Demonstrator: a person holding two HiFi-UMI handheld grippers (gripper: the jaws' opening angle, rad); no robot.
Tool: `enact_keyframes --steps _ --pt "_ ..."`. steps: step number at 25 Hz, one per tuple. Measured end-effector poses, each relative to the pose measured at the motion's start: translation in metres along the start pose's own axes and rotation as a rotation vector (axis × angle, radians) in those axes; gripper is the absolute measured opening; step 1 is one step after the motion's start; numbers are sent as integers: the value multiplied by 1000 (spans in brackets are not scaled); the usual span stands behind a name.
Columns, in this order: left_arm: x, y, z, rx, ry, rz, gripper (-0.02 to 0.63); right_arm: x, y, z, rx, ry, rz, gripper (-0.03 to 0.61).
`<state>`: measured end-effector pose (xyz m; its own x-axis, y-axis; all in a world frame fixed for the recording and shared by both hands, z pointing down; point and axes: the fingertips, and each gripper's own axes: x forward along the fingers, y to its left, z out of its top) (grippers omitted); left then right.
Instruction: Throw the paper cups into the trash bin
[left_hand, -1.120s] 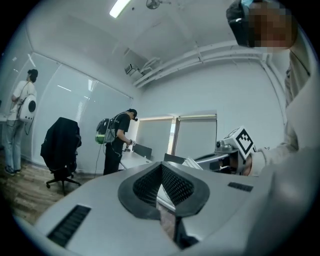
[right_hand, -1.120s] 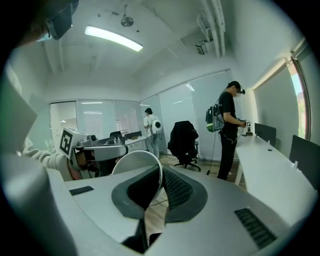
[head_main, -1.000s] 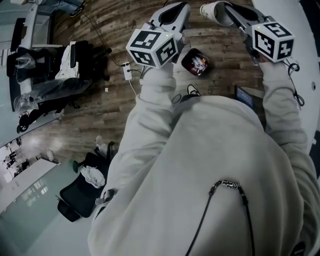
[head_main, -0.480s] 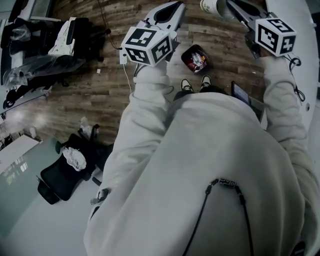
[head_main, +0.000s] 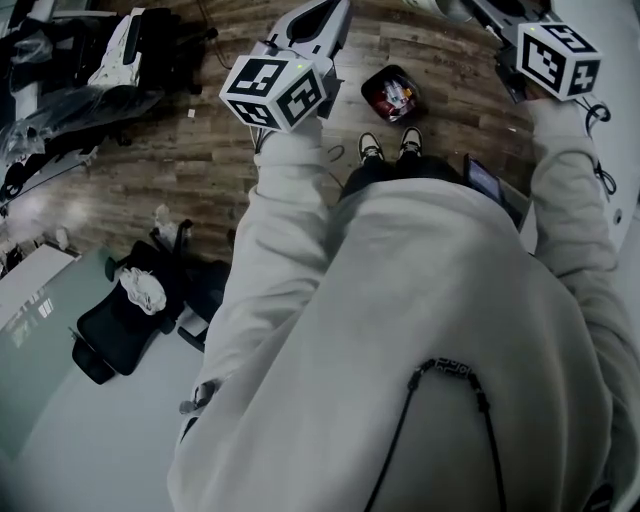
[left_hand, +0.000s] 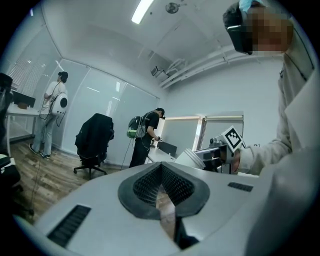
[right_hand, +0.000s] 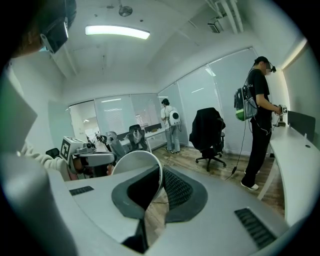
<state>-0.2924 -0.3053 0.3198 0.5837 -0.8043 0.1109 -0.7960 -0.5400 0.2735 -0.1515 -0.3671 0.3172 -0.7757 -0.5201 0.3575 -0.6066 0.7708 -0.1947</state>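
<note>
A white paper cup (right_hand: 136, 169) has its rim pinched between the jaws of my right gripper (right_hand: 159, 176). In the head view only a sliver of the cup (head_main: 438, 5) shows at the top edge, beyond the right gripper's marker cube (head_main: 560, 60). The small dark trash bin (head_main: 390, 95) stands on the wooden floor below and between both grippers, with colourful litter inside. My left gripper (head_main: 333, 10) is held up to the left of the bin, shut and empty. From the left gripper view, the cup (left_hand: 192, 158) shows held in the other gripper.
The person's shoes (head_main: 386, 145) stand just in front of the bin. A black office chair (head_main: 120, 330) is at the lower left, and a cluttered desk (head_main: 70, 70) at the upper left. Another person with a backpack (right_hand: 257, 125) stands by a white desk (right_hand: 300, 165).
The head view has tipped down and shifted: the bin and the shoes sit lower in the picture, and both grippers have slid toward the top edge. The cup stays gripped.
</note>
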Motion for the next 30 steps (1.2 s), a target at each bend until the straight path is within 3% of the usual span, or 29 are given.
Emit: enact_keyframes --steps 10,18,26,30 --pt "-15 26 -15 -40 -10 91 2 19 -28 -17 20 11 54 44" --pt "-36 44 -35 -65 10 148 2 58 -18 -27 -10 51 114 44" --pt "-48 66 -80 -116 54 184 2 80 -18 -57 -29 79 133 44" --pt "-38 71 -137 -144 126 171 2 106 -2 -116 -124 198 164 44"
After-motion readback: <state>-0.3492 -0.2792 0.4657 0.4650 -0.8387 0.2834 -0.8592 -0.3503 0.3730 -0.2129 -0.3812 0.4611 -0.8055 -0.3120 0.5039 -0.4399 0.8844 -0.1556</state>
